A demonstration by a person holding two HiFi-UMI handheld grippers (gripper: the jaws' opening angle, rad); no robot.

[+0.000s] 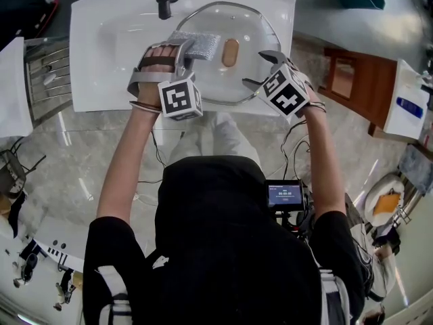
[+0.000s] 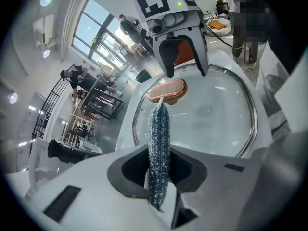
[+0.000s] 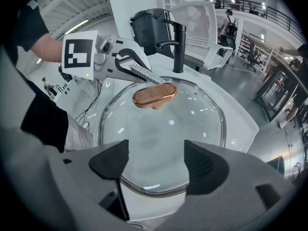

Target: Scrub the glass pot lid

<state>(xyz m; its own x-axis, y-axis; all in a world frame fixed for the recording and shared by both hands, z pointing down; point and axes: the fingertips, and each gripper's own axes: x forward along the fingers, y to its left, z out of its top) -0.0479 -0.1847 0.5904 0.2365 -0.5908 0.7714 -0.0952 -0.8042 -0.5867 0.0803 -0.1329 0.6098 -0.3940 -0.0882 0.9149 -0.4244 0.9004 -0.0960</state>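
Fingers of the left gripper (image 1: 180,51) pinch a scouring pad (image 2: 159,129) just beside the knob (image 3: 155,95) of the glass lid (image 3: 163,129). The right gripper (image 3: 156,160) has its fingers spread, the lid's rim between them.

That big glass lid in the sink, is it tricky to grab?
Probably stiff and heavyish: the glass lid is wide with a metal rim. Its smooth dome looks slippery and may slide in the sink. Knocks might crack the glass.

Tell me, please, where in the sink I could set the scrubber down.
The white sink is bare left of the glass lid and at its far right corner. The lid itself is crowded: scrubber, handle, left hand-held gripper, right hand-held gripper.
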